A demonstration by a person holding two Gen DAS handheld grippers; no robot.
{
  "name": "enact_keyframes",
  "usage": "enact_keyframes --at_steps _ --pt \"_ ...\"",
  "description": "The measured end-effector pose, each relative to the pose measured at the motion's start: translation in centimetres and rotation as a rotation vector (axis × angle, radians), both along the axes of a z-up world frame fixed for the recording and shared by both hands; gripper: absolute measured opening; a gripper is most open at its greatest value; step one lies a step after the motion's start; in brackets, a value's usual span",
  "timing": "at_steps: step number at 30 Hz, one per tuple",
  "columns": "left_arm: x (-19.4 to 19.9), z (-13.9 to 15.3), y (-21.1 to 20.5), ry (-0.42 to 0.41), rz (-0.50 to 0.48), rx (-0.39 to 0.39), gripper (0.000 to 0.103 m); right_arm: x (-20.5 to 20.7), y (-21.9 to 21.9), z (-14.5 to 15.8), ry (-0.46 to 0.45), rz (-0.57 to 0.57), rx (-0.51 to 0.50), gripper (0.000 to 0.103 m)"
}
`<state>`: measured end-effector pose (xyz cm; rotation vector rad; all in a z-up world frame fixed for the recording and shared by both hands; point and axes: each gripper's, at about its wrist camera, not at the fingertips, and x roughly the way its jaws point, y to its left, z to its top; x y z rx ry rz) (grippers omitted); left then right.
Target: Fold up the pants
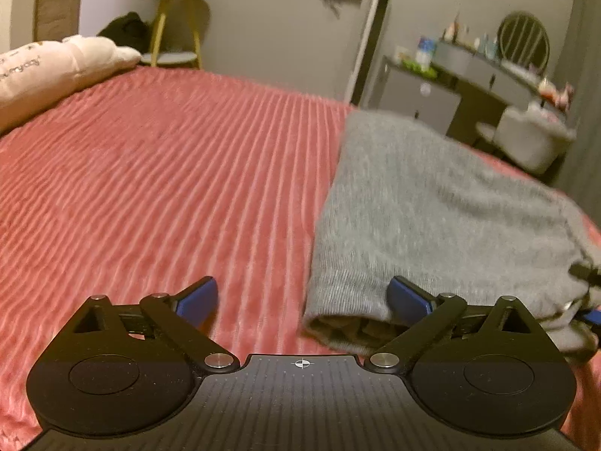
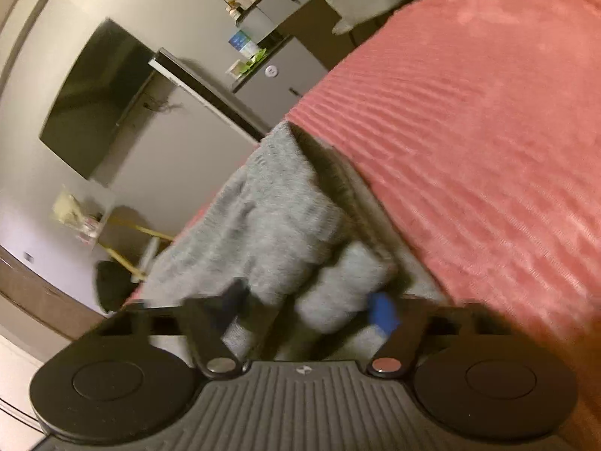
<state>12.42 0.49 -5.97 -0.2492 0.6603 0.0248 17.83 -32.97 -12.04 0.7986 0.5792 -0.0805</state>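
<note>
Grey knit pants (image 1: 432, 203) lie folded on the red ribbed bedspread (image 1: 169, 173), on the right of the left wrist view. My left gripper (image 1: 302, 300) is open, low over the bed; its right finger touches the near cuff end and nothing is between the pads. In the tilted, blurred right wrist view, my right gripper (image 2: 311, 310) has a bunched fold of the pants (image 2: 270, 221) between its fingers. How tightly the jaws close on it is blurred. The right gripper also shows at the far right of the left wrist view (image 1: 586, 293), at the pants' edge.
A pink pillow (image 1: 56, 67) lies at the bed's far left. Beyond the bed stand a small yellow-legged side table (image 1: 172, 30), a grey dresser with bottles (image 1: 469, 71) and a pale chair (image 1: 529, 139). A dark TV (image 2: 94, 101) hangs on the wall.
</note>
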Motion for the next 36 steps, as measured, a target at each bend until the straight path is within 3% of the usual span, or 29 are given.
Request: enact_keyframes --at_steps 1,4,7,11,17,24,29,30,31,32,36 --pt "-0.3 0.2 0.2 -0.028 0.012 -0.005 0.100 -0.4 -0.2 0.2 -0.025 0.003 0.020 0.041" --pt "-0.8 0.8 0.7 -0.081 0.047 -0.019 0.100 -1.6 -0.8 1.1 -0.113 0.027 0.096 0.037" --pt "-0.6 0.8 1.1 -0.058 0.046 -0.043 0.100 -2.5 -1.8 0.6 -0.143 0.032 0.183 0.037" --pt "0.9 -0.8 0.5 0.080 0.023 0.016 0.101 -1.6 -1.1 -0.9 0.012 0.027 -0.020 0.040" --pt "0.6 -0.7 0.0 0.069 0.009 0.053 0.103 -1.2 0.8 0.7 0.015 0.048 -0.218 0.047" --pt "0.5 -0.9 0.0 0.078 0.013 0.040 0.103 -1.6 -0.4 0.2 -0.012 0.087 -0.205 0.052" --pt "0.2 -1.1 -0.2 0.070 0.014 0.048 0.103 -2.4 0.6 0.3 -0.022 0.088 -0.301 0.060" --pt "0.2 -1.1 -0.2 0.070 0.013 0.047 0.103 -2.7 0.9 0.5 -0.017 0.075 -0.333 0.067" --pt "0.2 -1.1 -0.2 0.070 0.012 0.046 0.103 -3.1 1.2 0.6 0.002 0.046 -0.378 0.084" --pt "0.1 -1.1 -0.2 0.072 0.012 0.045 0.103 -3.5 1.3 0.8 0.015 0.030 -0.400 0.090" --pt "-0.4 -0.9 -0.5 0.077 0.006 0.056 0.103 -5.0 1.0 0.5 0.100 0.069 -0.370 0.091"
